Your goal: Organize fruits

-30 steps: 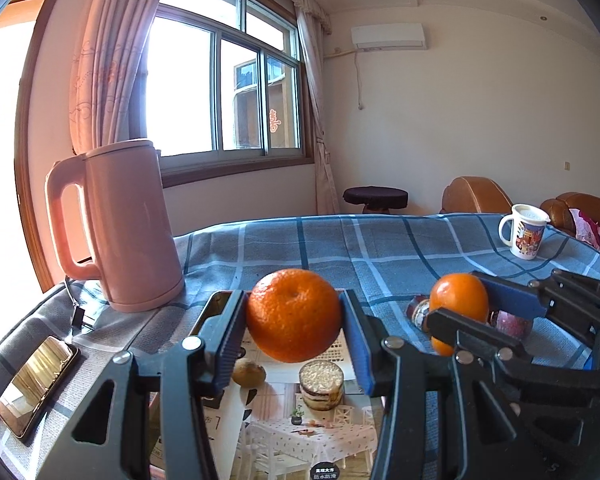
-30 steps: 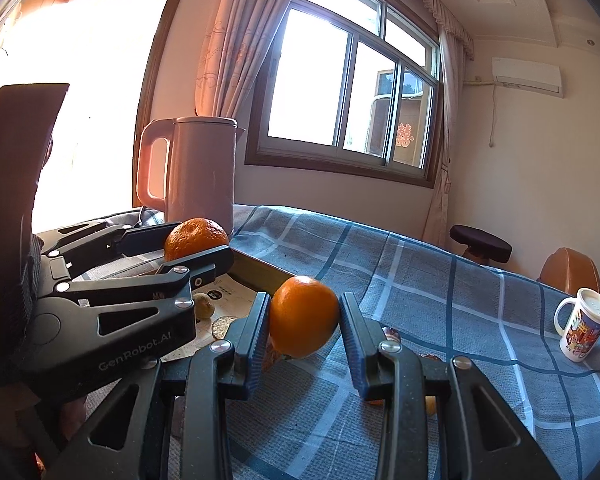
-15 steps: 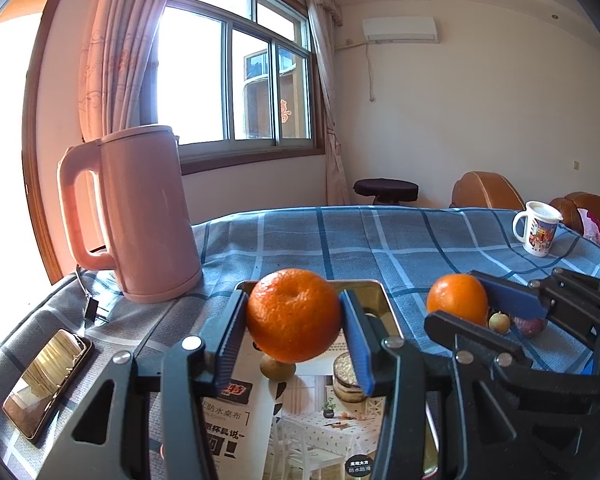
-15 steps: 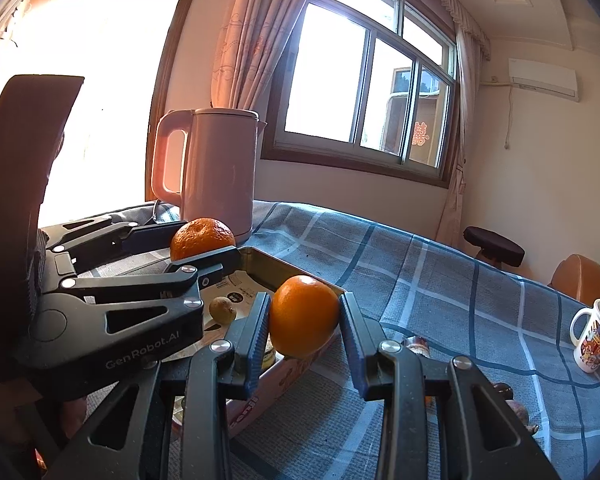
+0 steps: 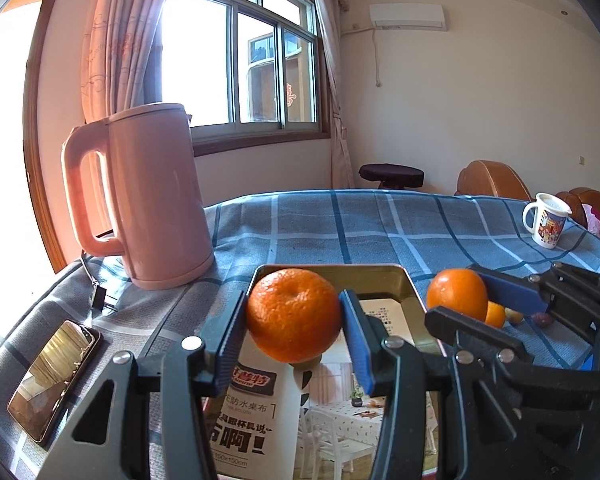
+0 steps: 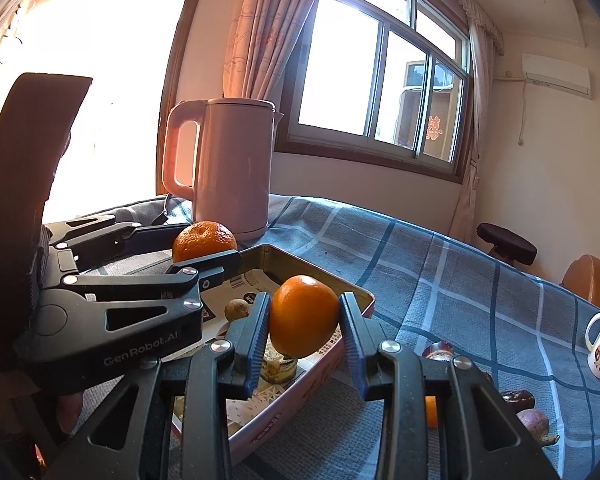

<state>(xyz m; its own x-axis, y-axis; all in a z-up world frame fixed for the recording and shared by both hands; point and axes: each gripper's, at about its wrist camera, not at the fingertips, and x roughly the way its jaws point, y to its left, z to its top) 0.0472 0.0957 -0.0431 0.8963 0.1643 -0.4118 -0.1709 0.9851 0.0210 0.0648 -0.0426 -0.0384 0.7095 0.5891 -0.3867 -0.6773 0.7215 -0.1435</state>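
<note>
My left gripper (image 5: 293,322) is shut on an orange (image 5: 293,315) held above the metal tray (image 5: 336,271). My right gripper (image 6: 304,318) is shut on a second orange (image 6: 303,315), held over the tray's right rim (image 6: 356,294). Each gripper shows in the other's view: the right one (image 5: 460,298) at the right, the left one (image 6: 204,246) at the left. The tray holds a printed paper liner (image 5: 252,412), a kiwi (image 6: 238,309) and a small round tin (image 6: 278,366). Loose small fruits (image 5: 518,316) lie on the cloth right of the tray.
A pink kettle (image 5: 148,196) stands left of the tray at the table's far left. A phone (image 5: 54,372) lies near the left edge. A white mug (image 5: 548,220) stands far right. A blue checked cloth (image 5: 380,224) covers the table. Dates and a small orange (image 6: 431,412) lie under my right gripper.
Both grippers have moved forward and up over the tray with their oranges still held. The kettle and tray look closer now.
</note>
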